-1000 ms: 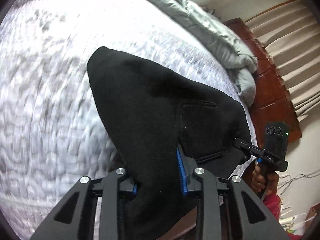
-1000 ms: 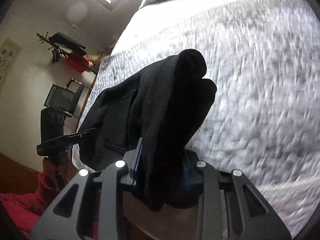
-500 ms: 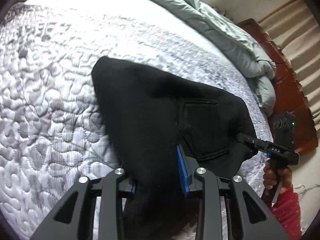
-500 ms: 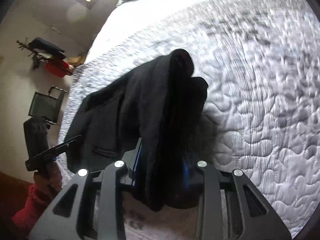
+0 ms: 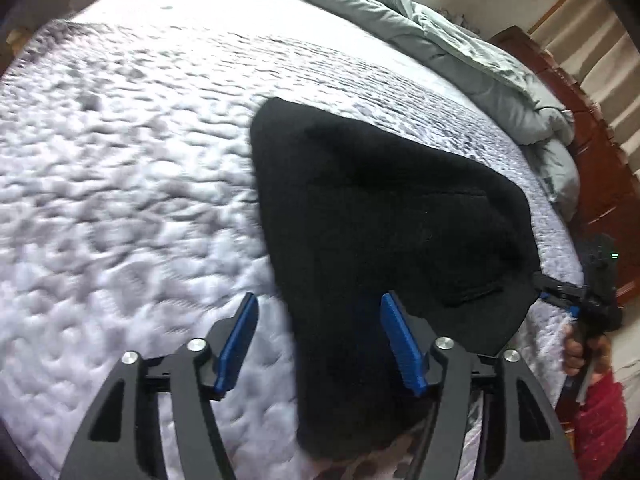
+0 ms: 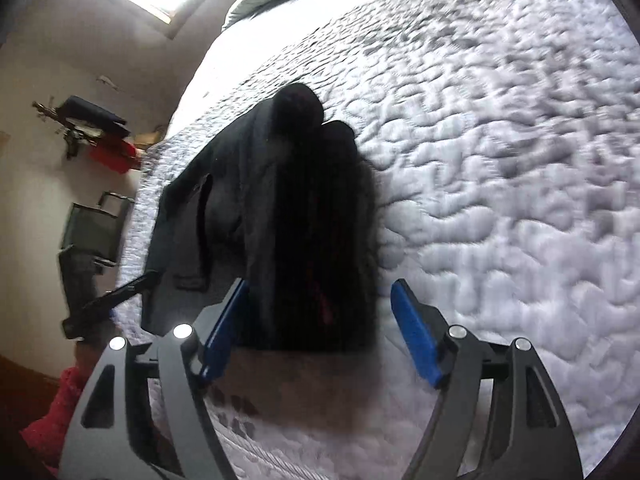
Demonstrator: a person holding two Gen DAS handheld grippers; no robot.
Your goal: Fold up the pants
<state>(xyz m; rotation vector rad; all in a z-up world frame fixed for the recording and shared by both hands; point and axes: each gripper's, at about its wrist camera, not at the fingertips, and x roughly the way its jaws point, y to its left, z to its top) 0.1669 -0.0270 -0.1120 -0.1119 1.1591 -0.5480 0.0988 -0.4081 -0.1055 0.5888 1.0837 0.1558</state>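
A: Left wrist view: left tool [image 5: 318, 338] is spread wide, blue pads [image 5: 400, 346] well apart. The black pants [image 5: 384, 240] run up between them, cloth close against the right pad, clear gap to the left one. Not gripped.

B: Right wrist view, same story. Right tool [image 6: 320, 330] wide open, the pants [image 6: 296, 224] bunched between the pads, near edge just beside the left pad [image 6: 222, 330], gap on the right side. Holding nothing.

A: Right tool also shows at the far right edge in the left view [image 5: 576, 294], tip at the waistband corner. Contact there, can't tell, it's small and blurred.

B: Left tool [image 6: 108, 304] shows at the left edge of the right view, tip near the pants' left edge. A hand in a red sleeve [image 6: 56, 412] is under it.

A: Pants look: folded lengthwise, lying on the white quilted bed cover [image 5: 120, 200], tapering to a rounded end far away. A pocket seam is visible on the right half. Near end hangs over the bed edge.

B: From the right it's a thick stacked roll, pocket flap on the left layer. Grey duvet [image 5: 460, 48] is heaped at the far right of the bed, well apart.
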